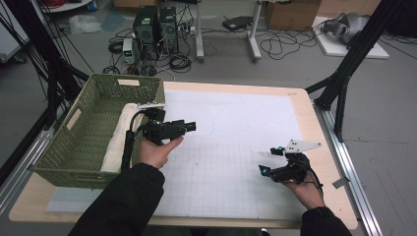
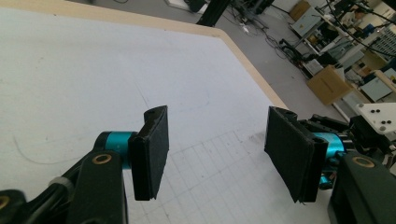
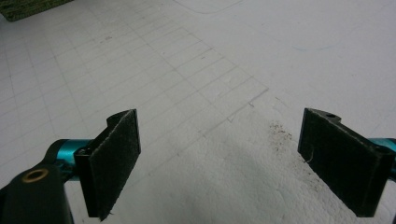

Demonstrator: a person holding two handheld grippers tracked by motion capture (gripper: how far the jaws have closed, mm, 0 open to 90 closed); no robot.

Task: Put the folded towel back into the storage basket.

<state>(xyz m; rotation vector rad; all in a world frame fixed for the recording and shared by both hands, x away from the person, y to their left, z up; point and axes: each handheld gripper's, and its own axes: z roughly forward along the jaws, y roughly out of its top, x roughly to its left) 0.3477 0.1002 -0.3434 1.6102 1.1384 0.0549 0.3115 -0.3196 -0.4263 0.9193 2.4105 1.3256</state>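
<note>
Left of centre in the high view, the left gripper [image 1: 189,126] hovers just beside the green basket [image 1: 59,147] holding a white cloth [image 1: 120,140], jaws apart, nothing between; the right gripper [image 1: 268,161], jaws apart too, sits lower right over bare white worktop [image 1: 236,123], near its edge

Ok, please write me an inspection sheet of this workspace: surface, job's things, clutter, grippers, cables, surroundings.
Surface: white gridded mat on a wooden table; dark smudge on the mat.
Job's things: green woven basket at the table's left, holding a cream folded cloth.
Clutter: nothing seen on the mat.
Grippers: left gripper open, nothing between its fingers; right gripper open, likewise.
Cables: black cable trails from the left gripper.
Surroundings: computer towers, floor cables, cardboard boxes.
</note>
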